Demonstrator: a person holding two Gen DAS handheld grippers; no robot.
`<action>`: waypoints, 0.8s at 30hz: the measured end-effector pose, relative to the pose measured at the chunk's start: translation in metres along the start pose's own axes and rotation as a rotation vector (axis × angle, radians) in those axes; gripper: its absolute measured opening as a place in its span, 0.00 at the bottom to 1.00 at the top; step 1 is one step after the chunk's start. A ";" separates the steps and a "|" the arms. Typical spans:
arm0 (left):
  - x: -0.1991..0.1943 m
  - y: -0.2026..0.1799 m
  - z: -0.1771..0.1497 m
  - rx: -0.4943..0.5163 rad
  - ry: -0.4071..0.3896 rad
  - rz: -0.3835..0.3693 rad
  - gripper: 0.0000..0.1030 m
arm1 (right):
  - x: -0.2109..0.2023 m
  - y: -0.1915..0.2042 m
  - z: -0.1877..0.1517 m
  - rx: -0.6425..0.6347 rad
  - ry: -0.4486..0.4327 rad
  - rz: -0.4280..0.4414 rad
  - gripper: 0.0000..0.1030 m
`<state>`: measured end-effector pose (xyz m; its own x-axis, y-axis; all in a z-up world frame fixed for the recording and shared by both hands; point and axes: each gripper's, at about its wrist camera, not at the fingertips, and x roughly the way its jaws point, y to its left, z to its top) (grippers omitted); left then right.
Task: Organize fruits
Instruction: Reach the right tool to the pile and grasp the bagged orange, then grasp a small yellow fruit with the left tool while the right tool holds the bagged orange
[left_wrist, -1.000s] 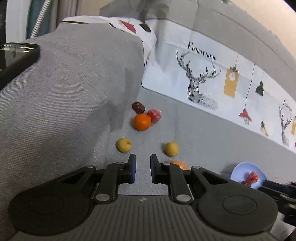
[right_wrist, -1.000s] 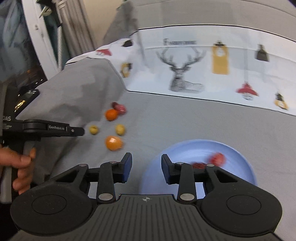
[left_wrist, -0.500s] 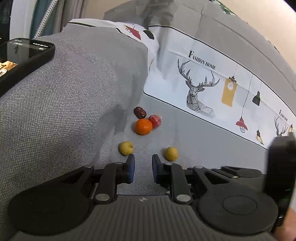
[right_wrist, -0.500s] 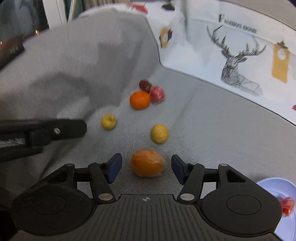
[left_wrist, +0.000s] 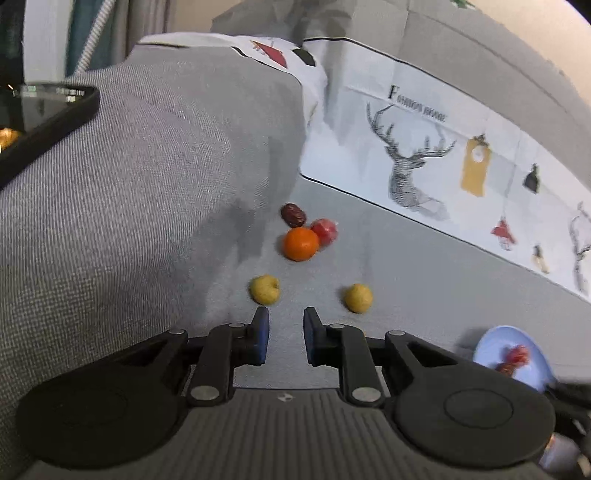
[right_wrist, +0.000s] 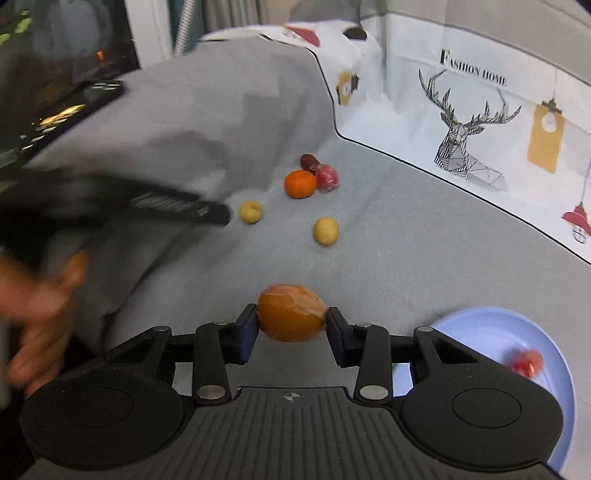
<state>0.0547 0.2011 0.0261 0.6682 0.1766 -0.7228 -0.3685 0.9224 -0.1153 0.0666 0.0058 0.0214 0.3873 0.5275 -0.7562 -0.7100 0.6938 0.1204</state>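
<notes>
On the grey sofa seat, my right gripper (right_wrist: 291, 328) is shut on a wrapped orange fruit (right_wrist: 291, 312), its pads touching both sides. Farther off lie two yellow fruits (right_wrist: 251, 211) (right_wrist: 325, 230), a round orange (right_wrist: 300, 183), a red wrapped fruit (right_wrist: 327, 177) and a dark date (right_wrist: 308, 161). The blue plate (right_wrist: 480, 332) at lower right holds a red fruit (right_wrist: 526, 363). My left gripper (left_wrist: 285, 338) is open with a narrow gap and empty, just short of the yellow fruits (left_wrist: 264, 289) (left_wrist: 357, 297); it shows blurred at left in the right wrist view (right_wrist: 218, 214).
A grey sofa armrest (left_wrist: 129, 184) rises on the left with a black phone (left_wrist: 40, 118) on it. A white deer-print cushion (left_wrist: 424, 166) lines the back. The plate (left_wrist: 495, 347) shows at the lower right in the left wrist view.
My right gripper has closed from open around the wrapped orange fruit to gripping it. My left gripper has shifted slightly; the fruits stay where they were.
</notes>
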 end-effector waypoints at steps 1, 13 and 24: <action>0.002 -0.003 0.001 0.009 -0.003 0.025 0.21 | -0.007 0.002 -0.007 -0.002 -0.003 0.003 0.40; 0.066 -0.036 0.004 0.187 -0.042 0.252 0.24 | -0.002 0.006 -0.052 0.026 -0.008 -0.005 0.40; 0.078 -0.041 0.001 0.244 -0.034 0.273 0.22 | 0.007 0.006 -0.056 0.019 0.022 -0.004 0.40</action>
<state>0.1225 0.1771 -0.0248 0.5893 0.4355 -0.6805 -0.3741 0.8936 0.2480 0.0322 -0.0141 -0.0188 0.3771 0.5140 -0.7704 -0.6973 0.7050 0.1291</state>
